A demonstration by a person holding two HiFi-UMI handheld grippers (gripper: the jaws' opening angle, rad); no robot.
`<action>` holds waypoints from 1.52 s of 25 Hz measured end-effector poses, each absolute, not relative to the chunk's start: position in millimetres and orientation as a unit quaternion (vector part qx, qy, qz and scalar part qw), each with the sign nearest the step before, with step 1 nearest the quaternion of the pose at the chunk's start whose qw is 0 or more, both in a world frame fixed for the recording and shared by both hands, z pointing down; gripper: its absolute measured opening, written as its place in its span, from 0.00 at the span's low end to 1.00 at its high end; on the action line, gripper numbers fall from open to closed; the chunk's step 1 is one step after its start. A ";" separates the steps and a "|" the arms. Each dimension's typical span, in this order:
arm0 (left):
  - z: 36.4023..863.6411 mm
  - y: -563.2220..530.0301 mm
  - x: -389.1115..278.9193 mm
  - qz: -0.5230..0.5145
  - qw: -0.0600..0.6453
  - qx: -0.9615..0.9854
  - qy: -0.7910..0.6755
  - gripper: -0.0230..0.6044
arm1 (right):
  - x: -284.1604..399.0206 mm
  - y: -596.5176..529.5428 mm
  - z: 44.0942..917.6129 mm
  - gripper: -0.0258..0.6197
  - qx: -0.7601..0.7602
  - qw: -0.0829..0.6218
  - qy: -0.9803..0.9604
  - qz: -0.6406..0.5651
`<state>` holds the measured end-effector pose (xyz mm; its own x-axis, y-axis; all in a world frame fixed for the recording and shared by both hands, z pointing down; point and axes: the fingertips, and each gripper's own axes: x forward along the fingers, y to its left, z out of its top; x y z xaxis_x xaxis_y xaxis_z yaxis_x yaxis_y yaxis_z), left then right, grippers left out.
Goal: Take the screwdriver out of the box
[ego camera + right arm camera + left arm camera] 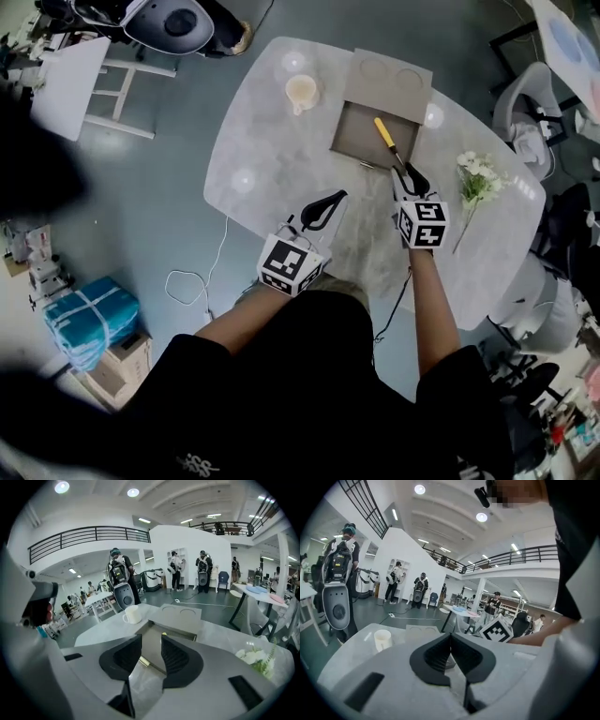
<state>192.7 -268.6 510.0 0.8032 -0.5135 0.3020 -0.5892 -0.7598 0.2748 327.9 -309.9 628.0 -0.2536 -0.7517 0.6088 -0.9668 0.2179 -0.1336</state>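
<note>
Head view: screwdriver [387, 137] lying diagonally in box [349, 141], upper centre, yellow handle far, shaft pointing at right gripper [409, 174]. Right jaws standing wide, nothing between. Left gripper [336, 197] pinched together, empty, lower centre. Suggesting: straddling shaft squarely, clamping firmly, lifting clear over rim.

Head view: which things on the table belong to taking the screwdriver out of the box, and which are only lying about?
For the job: screwdriver, box, right gripper with jaws open.
Lying about: cup, flowers.
</note>
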 end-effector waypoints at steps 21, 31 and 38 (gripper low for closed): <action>538.9 -297.3 175.0 0.104 0.209 0.905 -0.356 0.06 | 340.6 -398.0 778.5 0.22 0.483 0.397 -0.730 0.276; 550.1 -293.0 170.4 0.103 0.221 0.899 -0.364 0.06 | 342.9 -395.0 797.1 0.17 0.448 0.466 -0.713 0.273; 539.2 -286.9 160.1 0.094 0.216 0.901 -0.364 0.06 | 344.5 -398.6 784.9 0.16 0.470 0.433 -0.715 0.282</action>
<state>160.1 -286.9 539.2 0.7180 -0.6145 0.3269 -0.6959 -0.6422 0.3213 344.5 -398.6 784.9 -0.1827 -0.4285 0.8849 -0.9175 0.3977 0.0032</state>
